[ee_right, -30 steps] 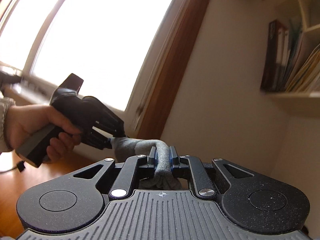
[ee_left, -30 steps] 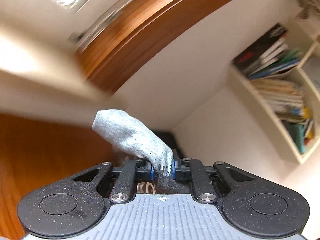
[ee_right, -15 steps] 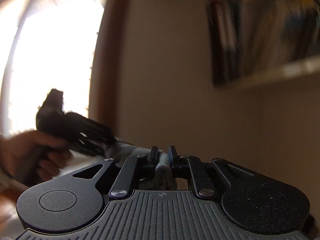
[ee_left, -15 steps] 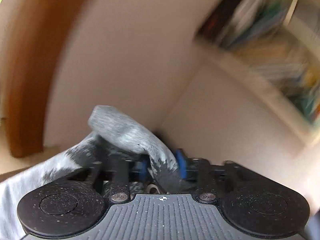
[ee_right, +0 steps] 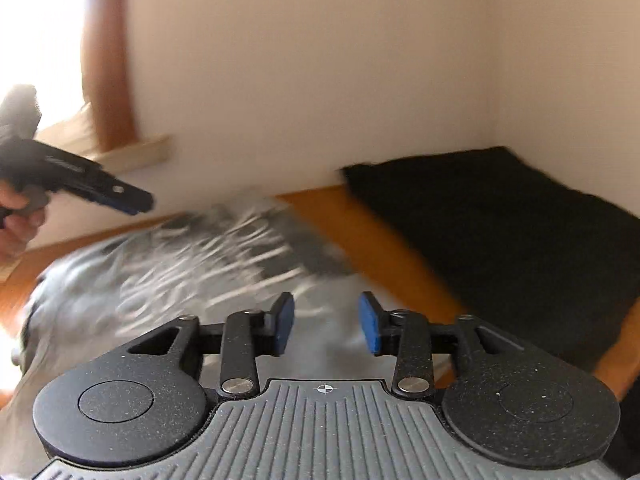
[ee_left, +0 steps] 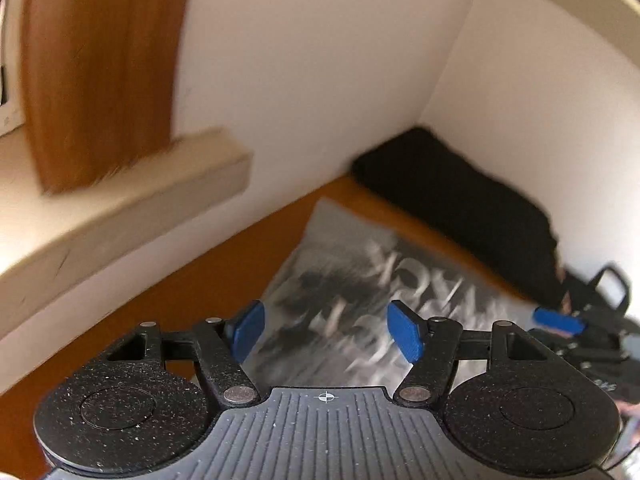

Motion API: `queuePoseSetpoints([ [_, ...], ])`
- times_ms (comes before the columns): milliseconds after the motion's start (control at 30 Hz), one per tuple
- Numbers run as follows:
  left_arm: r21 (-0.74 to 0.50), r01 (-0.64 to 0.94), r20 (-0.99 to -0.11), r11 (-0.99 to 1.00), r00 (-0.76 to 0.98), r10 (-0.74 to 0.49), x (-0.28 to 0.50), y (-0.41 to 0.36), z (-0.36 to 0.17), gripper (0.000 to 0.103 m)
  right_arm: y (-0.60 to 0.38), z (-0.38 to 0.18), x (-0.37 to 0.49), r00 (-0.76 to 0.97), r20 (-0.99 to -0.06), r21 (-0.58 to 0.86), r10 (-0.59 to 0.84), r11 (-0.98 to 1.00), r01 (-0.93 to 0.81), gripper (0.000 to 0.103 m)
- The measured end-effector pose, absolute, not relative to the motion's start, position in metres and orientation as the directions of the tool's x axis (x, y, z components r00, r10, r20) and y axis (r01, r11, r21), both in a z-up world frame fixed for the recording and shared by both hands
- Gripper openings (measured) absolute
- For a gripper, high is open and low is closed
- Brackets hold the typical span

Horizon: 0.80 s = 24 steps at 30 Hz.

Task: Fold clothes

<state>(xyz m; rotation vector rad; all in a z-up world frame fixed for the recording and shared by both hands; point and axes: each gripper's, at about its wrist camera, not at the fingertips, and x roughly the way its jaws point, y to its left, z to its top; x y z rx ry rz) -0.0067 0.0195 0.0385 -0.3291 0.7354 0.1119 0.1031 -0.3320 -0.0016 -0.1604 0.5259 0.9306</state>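
1. Wooden floor (ee_left: 168, 292) meets white walls in a room corner; a grey printed shirt (ee_left: 360, 280) lies spread on it, blurred, reaching from near the grippers toward the far corner.
2. Judged by its look, the shirt is light, soft knit cloth: limp, not slippery, not fragile, sure to sag and crease wherever it is unsupported.
3. Best holds are likely an edge or corner, pinched through a single layer at two spread points so the cloth stays taut for a fold.
4. Left gripper (ee_left: 328, 332) hovers over the shirt, its jaws wide apart after just opening, nothing between the blue pads.
5. Right gripper (ee_right: 327, 326) also points down at the shirt, jaws partly apart after just opening, empty.
6. From the right wrist view, a hand (ee_right: 16, 216) holds the left gripper at far left.
7. Black cloth (ee_right: 500, 240) lies folded in the far right corner, just beside the shirt.
8. Pale ledge (ee_left: 120, 208) and wooden frame (ee_left: 100, 72) stand at far left.
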Motion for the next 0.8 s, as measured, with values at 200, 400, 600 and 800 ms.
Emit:
queuePoseSetpoints([
  [200, -0.123, -0.199, -0.704, 0.972, 0.708, 0.055, -0.029, 0.027, 0.019, 0.071, -0.315, -0.008, 0.057, 0.404, -0.495, 0.087, 0.769, 0.506, -0.858, 0.048],
  [400, -0.086, -0.189, -0.723, 0.978, 0.687, 0.069, -0.056, 0.048, 0.008, 0.069, -0.301, 0.003, 0.017, 0.367, -0.497, 0.048, 0.786, 0.447, -0.893, 0.049],
  [600, -0.074, -0.194, -0.724, 0.978, 0.685, 0.081, -0.068, 0.048, 0.007, 0.067, -0.298, 0.004, -0.016, 0.297, -0.513, 0.046, 0.805, 0.371, -0.928, 0.049],
  [800, -0.071, -0.224, -0.743, 0.972, 0.663, 0.098, -0.086, 0.032, 0.014, 0.067, -0.305, 0.002, -0.039, 0.26, -0.533, 0.031, 0.805, 0.325, -0.945, 0.049],
])
